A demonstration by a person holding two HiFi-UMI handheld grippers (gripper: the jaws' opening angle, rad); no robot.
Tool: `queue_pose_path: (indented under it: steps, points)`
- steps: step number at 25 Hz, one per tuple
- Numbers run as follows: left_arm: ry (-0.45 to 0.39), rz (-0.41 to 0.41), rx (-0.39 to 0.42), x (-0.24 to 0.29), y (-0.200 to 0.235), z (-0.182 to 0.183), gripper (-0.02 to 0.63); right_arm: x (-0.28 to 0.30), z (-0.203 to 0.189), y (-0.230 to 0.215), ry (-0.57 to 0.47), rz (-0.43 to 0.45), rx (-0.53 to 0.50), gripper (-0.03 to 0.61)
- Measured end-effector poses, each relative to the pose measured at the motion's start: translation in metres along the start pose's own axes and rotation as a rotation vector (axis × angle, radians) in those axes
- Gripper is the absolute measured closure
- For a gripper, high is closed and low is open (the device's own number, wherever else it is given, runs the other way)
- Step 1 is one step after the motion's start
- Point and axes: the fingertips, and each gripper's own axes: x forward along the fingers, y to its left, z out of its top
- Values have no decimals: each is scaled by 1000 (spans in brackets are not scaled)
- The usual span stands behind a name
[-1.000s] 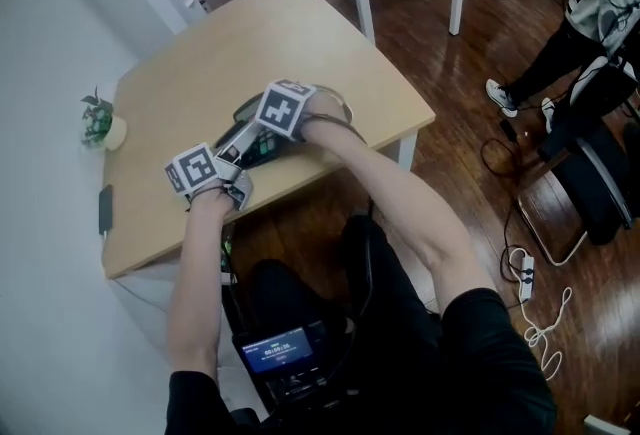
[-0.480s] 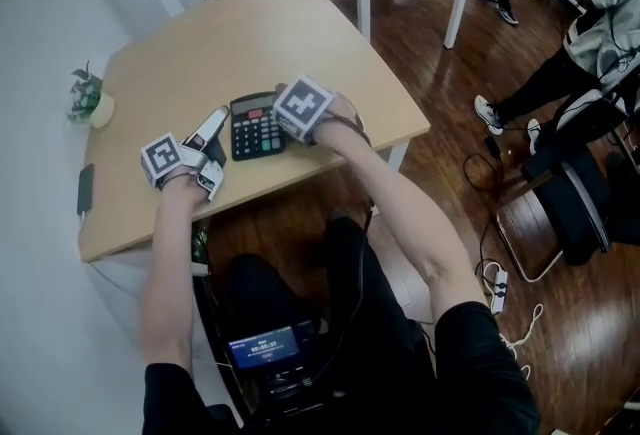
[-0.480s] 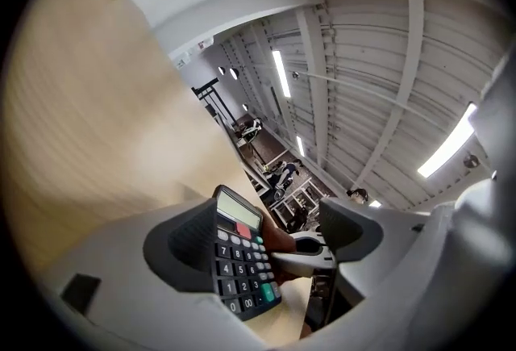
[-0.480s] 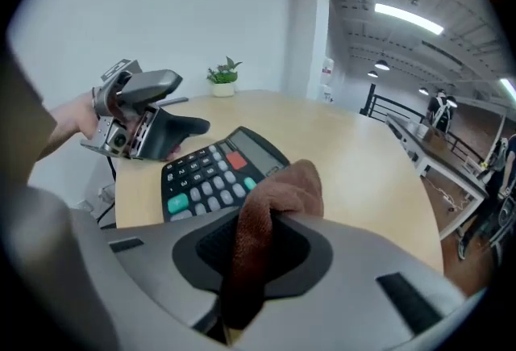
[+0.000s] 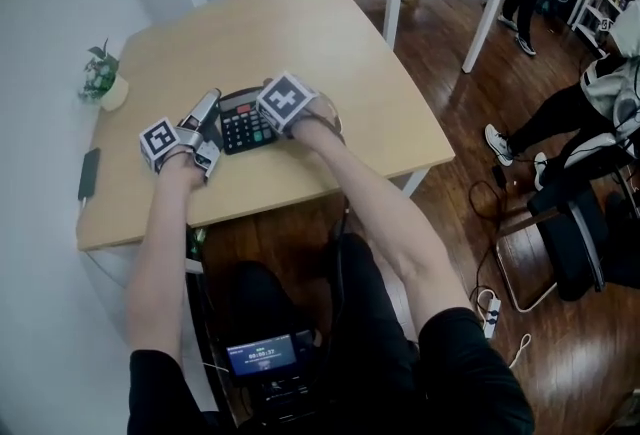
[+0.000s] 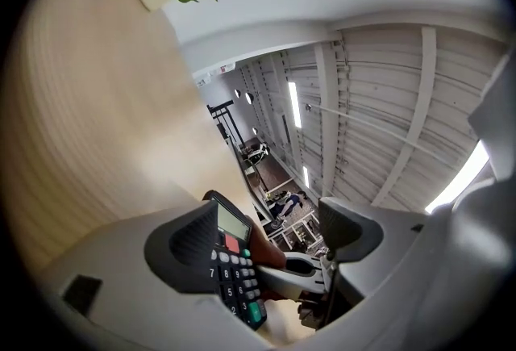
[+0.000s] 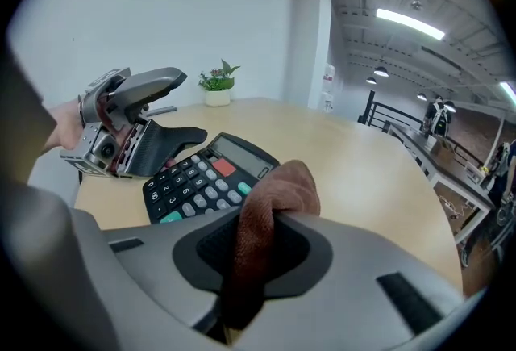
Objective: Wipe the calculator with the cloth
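I held the right gripper (image 7: 256, 254) clenched on a rust-brown woven cloth (image 7: 284, 190), bunched end just above the near-right edge of the black desktop calculator with grey keys (image 7: 201, 180). The calculator lay flat on the light wooden table (image 5: 300, 33), near its front edge. Left gripper (image 6: 270, 236) was released, jaws apart, one jaw at the calculator's left edge; contact unclear. A small potted green plant (image 5: 100, 78) stood well apart.

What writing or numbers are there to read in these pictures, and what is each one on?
"7", "8", "5", "2", "3": keys of the calculator, in the left gripper view.
Its other key marks: too small or blurred to read.
Lit screen at the person's lap: text too small to read.
Square markers on the cubes: patterns, no words.
Brown cloth: no print.
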Motion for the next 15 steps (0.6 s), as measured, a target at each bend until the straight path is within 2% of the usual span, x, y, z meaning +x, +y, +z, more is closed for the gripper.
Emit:
queue_pose_path:
  steps: [3,6,10,15]
  points:
    - [-8,3,-9,0,6,11,222,4,2,-4,-5,-4,20,523]
    - [-24,-31,-14,-2,2,15,224,-1,-1,-5,-32,2,53,522]
    - [-18,-53,13,-1,-3,10,225,2,3,-1,-50,24,36,523]
    - [-36,-67,-20,-5,0,12,229,5,0,2,-35,17,51,522]
